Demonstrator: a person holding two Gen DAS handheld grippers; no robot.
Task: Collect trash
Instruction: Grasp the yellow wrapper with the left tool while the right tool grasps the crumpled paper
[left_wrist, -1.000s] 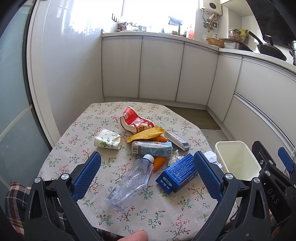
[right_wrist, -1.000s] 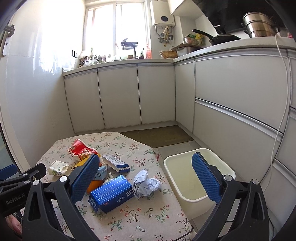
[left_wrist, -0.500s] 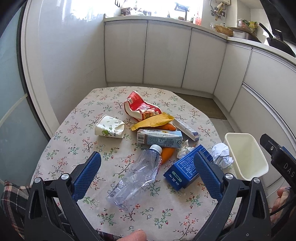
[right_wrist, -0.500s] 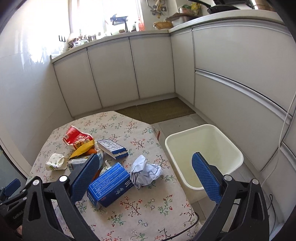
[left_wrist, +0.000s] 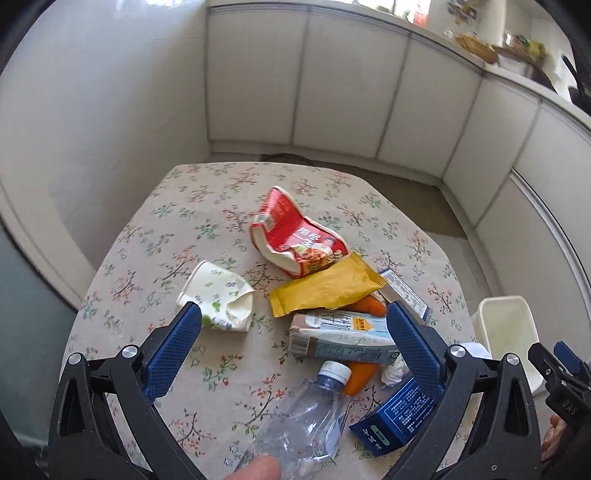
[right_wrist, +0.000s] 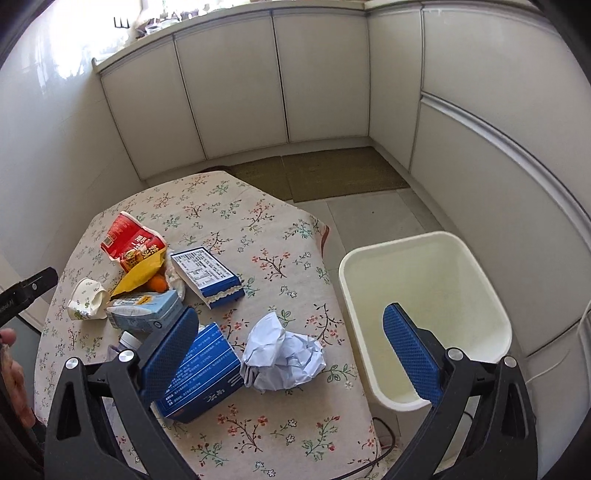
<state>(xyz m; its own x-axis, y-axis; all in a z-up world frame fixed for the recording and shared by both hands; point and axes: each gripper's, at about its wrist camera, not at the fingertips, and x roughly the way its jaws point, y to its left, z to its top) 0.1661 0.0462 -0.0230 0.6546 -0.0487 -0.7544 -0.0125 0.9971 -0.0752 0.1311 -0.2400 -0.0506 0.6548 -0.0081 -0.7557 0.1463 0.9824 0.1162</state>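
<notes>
- left gripper (left_wrist: 293, 341) spread wide, nothing between the pads, hanging over the near-middle of the table (left_wrist: 192, 206)
- right gripper (right_wrist: 290, 349) also spread wide and empty, above the table's right edge; one finger over the blue box (right_wrist: 199, 373), the other over the bin (right_wrist: 424, 317)
- trash sits in a clump from table centre toward the right edge
- red snack bag (left_wrist: 295, 240) farthest in, around table centre
- yellow wrapper (left_wrist: 325, 284) overlaps the red bag's near end; an orange item (left_wrist: 369, 304) pokes out under it
- crushed paper cup (left_wrist: 218, 295) on its side, left of the clump, apart from the rest
- milk carton (left_wrist: 343, 336) lying flat just nearer than the yellow wrapper
- clear plastic bottle (left_wrist: 306, 417) lying flat near the near edge, cap touching or almost touching the carton
- blue box flat beside the bottle, toward the right edge
- crumpled white paper (right_wrist: 282, 352) just beside the blue box, close to the right edge
- flat blue-and-white box (right_wrist: 207, 277) farther in along the right side
- bin: white, open, stands on the floor off the table's right edge; inside looks empty
</notes>
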